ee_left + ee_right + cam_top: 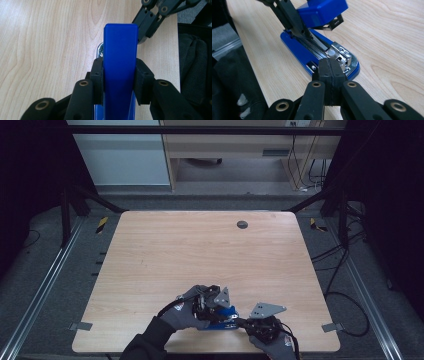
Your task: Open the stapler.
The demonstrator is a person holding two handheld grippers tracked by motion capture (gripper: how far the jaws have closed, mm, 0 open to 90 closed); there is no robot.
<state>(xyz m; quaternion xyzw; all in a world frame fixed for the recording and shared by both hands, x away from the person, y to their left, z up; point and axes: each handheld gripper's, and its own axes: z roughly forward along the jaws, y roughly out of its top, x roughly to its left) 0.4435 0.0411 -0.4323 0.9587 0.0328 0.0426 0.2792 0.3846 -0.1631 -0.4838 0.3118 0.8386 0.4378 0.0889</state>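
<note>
Stapler (319, 53) lies at near counter (200, 245) edge w/ blue top lid (120, 65) swung open, clamped in L hand-held gripper (120, 82); R hand-held gripper (329, 72), jaws fully closed, presses base hinge end; next prob needs steady lid hold while R works the staple track.

Your stapler (223, 319) sits at the table's (200, 250) near edge — left gripper (120, 82) on its lid, right gripper (329, 72) just beside its rear.

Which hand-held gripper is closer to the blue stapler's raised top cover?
Left. The left hand-held gripper is shut on the blue plastic stapler's raised top cover. The right hand-held gripper, jaws shut, sits lower, at the metal hinge end of the base.
</note>
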